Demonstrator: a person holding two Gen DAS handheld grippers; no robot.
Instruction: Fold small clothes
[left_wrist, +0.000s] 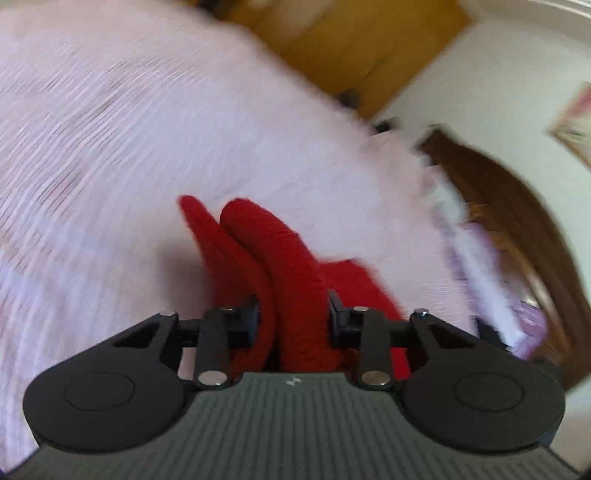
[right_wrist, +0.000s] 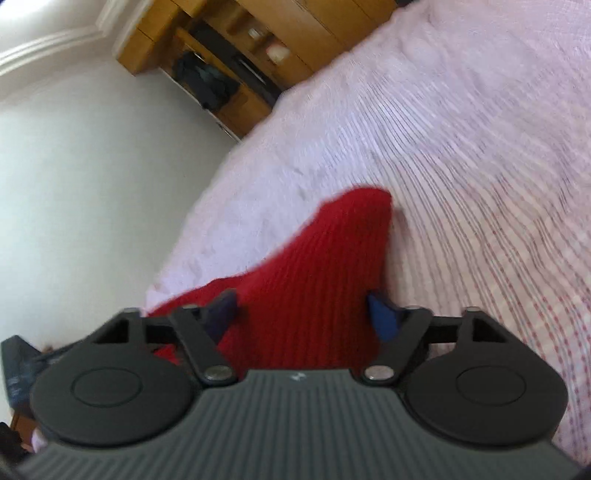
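While both views are smeared by motion blur, the pale pink ribbed bedspread (left_wrist: 147, 147) fills most of each, covering a bed that carries the clothing. Behind it stand a yellow-brown wooden cabinet (right_wrist: 229, 48) with open shelves, a white wall (right_wrist: 92, 166) and, in the left wrist view, a dark brown curved wooden headboard (left_wrist: 517, 229).

On the bedspread lies the red knitted garment (right_wrist: 321, 280), small and thick, bunched into folds. In the left wrist view two rounded folds of it rise side by side and run back between the fingers.

The left claw (left_wrist: 293, 317) stands narrowly apart, its black pads pressed against both sides of the red folds, so it grips the garment. The right claw (right_wrist: 303, 314) stands wider, its blue pads at either edge of a flat triangular flap of the same knit; whether they actually press on it I cannot tell through the blur.
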